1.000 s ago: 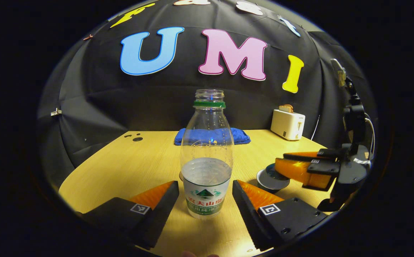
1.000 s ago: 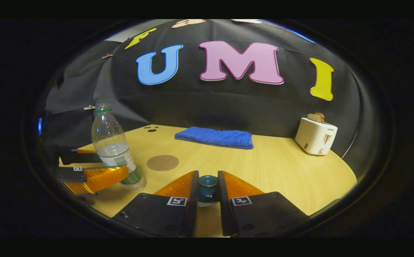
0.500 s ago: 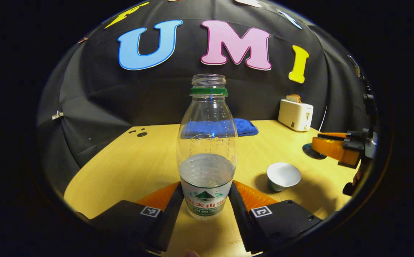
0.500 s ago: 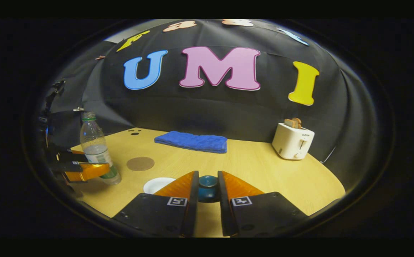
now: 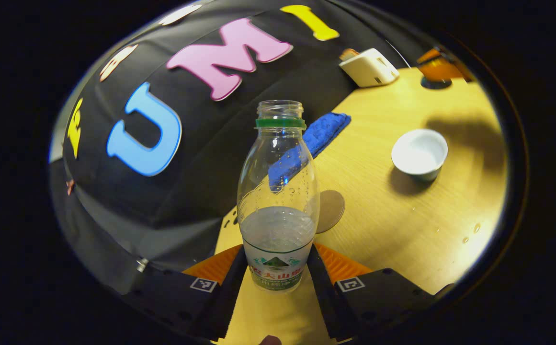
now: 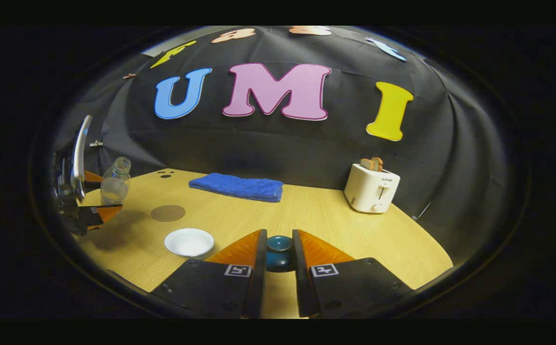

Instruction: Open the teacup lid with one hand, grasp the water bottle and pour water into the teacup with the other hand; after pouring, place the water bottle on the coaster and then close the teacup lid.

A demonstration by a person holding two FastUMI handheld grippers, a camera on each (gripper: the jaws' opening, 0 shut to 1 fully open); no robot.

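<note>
Left claw [image 5: 276,268] is clamping both fingers on the water bottle [image 5: 278,191], holding it above the desk [image 5: 402,215], left of the coaster [image 6: 168,212] and the open teacup [image 6: 189,242]. Farther right, the right claw [image 6: 278,256] is gripping the teacup lid [image 6: 278,253] by its knob, the toaster [image 6: 371,189] sitting beyond.

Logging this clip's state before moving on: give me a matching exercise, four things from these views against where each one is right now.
Things:
1. clear plastic water bottle
2. dark teal teacup lid
3. white open teacup
4. round brown coaster

States:
A. uncovered on the wooden table
B. bare, nothing standing on it
C. clamped by the left gripper, tilted off the table
D. pinched by the right gripper

Pairs: 1-C, 2-D, 3-A, 4-B
</note>
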